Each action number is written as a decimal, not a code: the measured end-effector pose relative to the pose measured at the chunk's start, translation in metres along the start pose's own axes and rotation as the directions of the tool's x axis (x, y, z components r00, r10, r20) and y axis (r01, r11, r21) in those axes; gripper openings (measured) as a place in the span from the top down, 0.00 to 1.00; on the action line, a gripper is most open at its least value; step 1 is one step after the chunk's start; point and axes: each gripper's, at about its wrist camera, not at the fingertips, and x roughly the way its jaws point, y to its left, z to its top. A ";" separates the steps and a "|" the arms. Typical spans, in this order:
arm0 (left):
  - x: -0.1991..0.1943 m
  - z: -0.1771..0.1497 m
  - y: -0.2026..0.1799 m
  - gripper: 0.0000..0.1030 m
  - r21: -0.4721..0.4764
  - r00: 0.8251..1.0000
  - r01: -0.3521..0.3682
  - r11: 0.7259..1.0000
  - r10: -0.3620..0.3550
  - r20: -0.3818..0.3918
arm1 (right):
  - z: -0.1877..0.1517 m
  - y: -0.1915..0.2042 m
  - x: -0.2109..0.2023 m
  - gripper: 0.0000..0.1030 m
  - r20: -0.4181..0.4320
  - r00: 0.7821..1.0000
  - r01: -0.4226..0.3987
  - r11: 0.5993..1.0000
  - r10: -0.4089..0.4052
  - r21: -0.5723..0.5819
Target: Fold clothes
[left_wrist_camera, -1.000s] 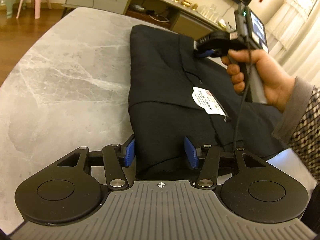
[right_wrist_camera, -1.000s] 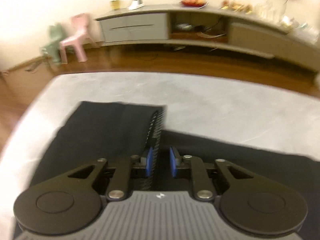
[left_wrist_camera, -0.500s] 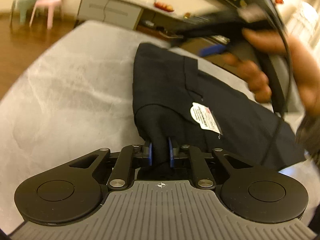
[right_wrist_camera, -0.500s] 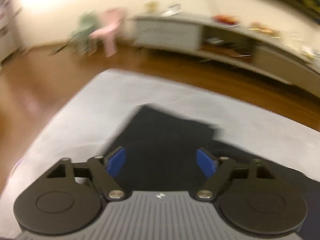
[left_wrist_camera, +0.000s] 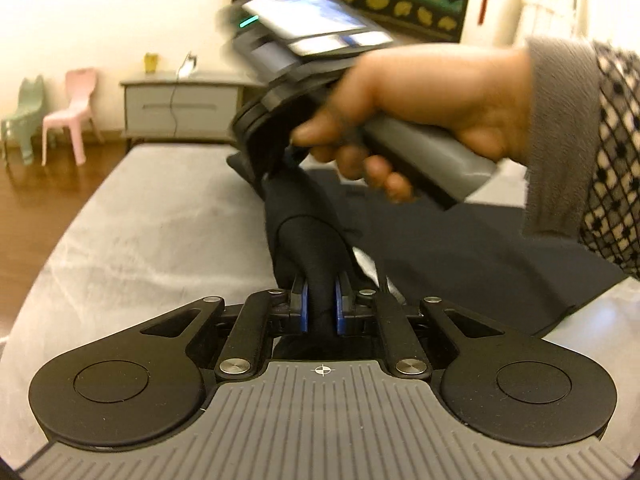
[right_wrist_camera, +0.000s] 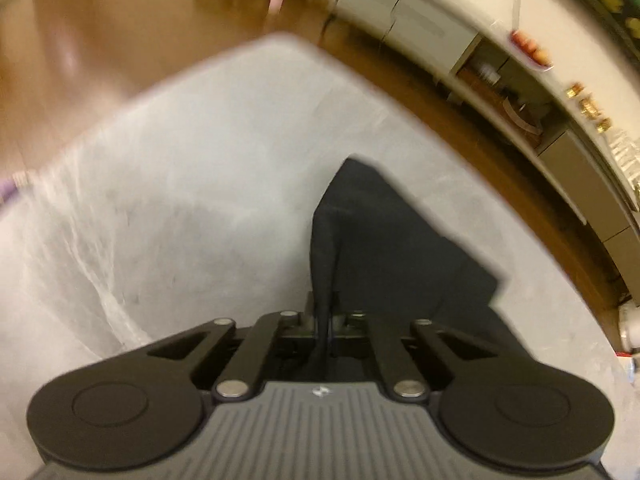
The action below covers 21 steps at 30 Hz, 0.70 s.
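You are pinching a fold of the dark garment (left_wrist_camera: pixel 460 252) in your left gripper (left_wrist_camera: pixel 321 308), its jaws closed tight on the cloth. Your right gripper (right_wrist_camera: pixel 327 320) is also clamping an edge of the same garment, jaws closed on a thin ridge of fabric. The garment is lying partly on the grey marble table (left_wrist_camera: pixel 152 232) and is rising toward both grippers. Your right hand (left_wrist_camera: pixel 432 100) is gripping its handle above the cloth.

a brown wood floor (left_wrist_camera: pixel 36 196) shines. a pink chair (left_wrist_camera: pixel 72 112) and a green chair (left_wrist_camera: pixel 22 118) stand by the pale wall (left_wrist_camera: pixel 100 12). a long grey cabinet (left_wrist_camera: pixel 180 108) sits beside them. warm light fills the room.
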 end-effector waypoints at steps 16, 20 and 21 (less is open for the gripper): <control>0.033 0.019 -0.066 0.87 0.002 0.899 0.436 0.900 -0.436 -0.036 | -0.232 -0.282 0.017 0.97 0.189 0.967 -0.254 0.705 0.171 0.662; 0.079 0.010 -0.053 0.83 -0.105 0.943 0.279 0.954 -0.293 -0.157 | -0.253 -0.298 0.029 0.83 0.262 0.942 -0.336 0.641 0.212 0.690; 0.088 0.008 -0.056 0.79 -0.110 0.942 0.274 0.955 -0.290 -0.172 | -0.251 -0.297 0.027 0.68 0.263 0.945 -0.324 0.663 0.194 0.675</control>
